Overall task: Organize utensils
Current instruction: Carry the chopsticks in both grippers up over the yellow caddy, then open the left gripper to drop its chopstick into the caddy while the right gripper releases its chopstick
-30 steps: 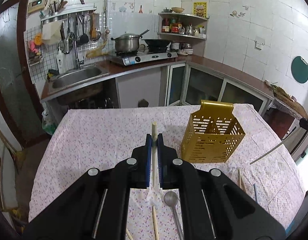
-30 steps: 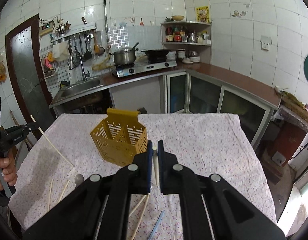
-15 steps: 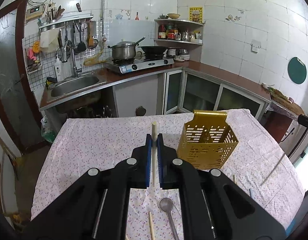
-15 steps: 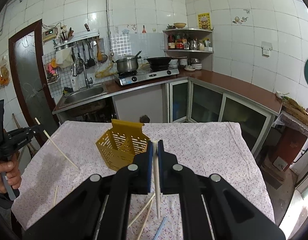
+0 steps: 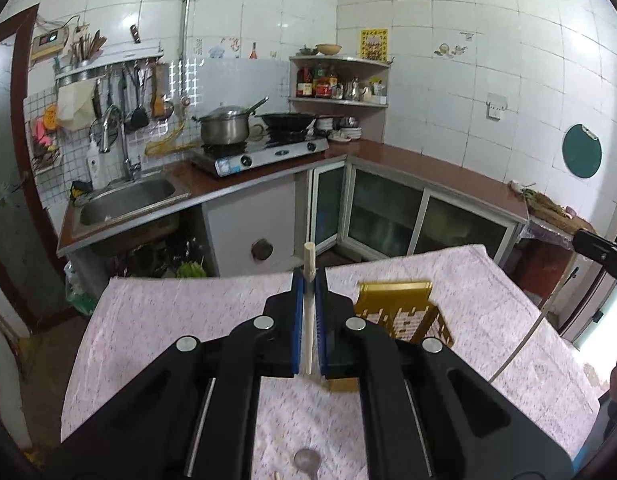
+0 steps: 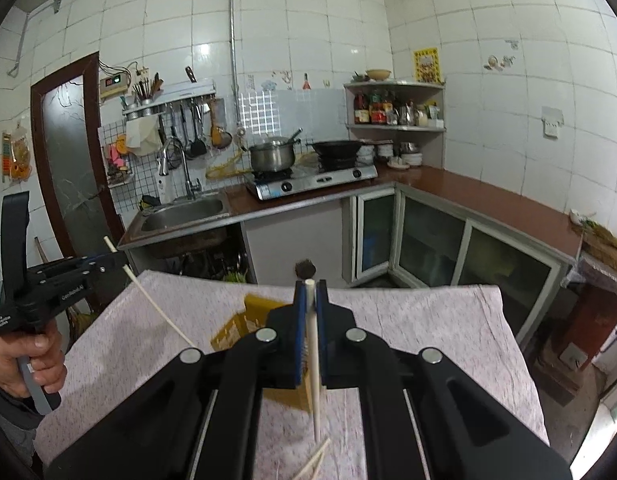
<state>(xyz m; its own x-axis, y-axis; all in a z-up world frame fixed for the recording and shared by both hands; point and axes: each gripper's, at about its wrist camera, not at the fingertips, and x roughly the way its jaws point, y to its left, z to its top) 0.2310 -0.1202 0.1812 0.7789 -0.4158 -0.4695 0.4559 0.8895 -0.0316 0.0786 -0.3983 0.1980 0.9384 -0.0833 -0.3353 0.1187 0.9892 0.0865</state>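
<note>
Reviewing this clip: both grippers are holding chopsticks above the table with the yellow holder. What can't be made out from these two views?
- Yellow holder: motion-blurred in both views, and the grippers' bodies cover much of it; its contents cannot be seen.
- Spoon: left wrist view, cut off by the bottom edge and flanked by the left gripper.
- Loose chopsticks on the table: right wrist view, only tips show below the right gripper; count unclear.

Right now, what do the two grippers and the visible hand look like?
Both grippers, left gripper and right gripper, are black with blue pads and round silver bolts. The left one bears small white lettering on its side and a grey trigger. The bare hand shows a dark sleeve.
</note>
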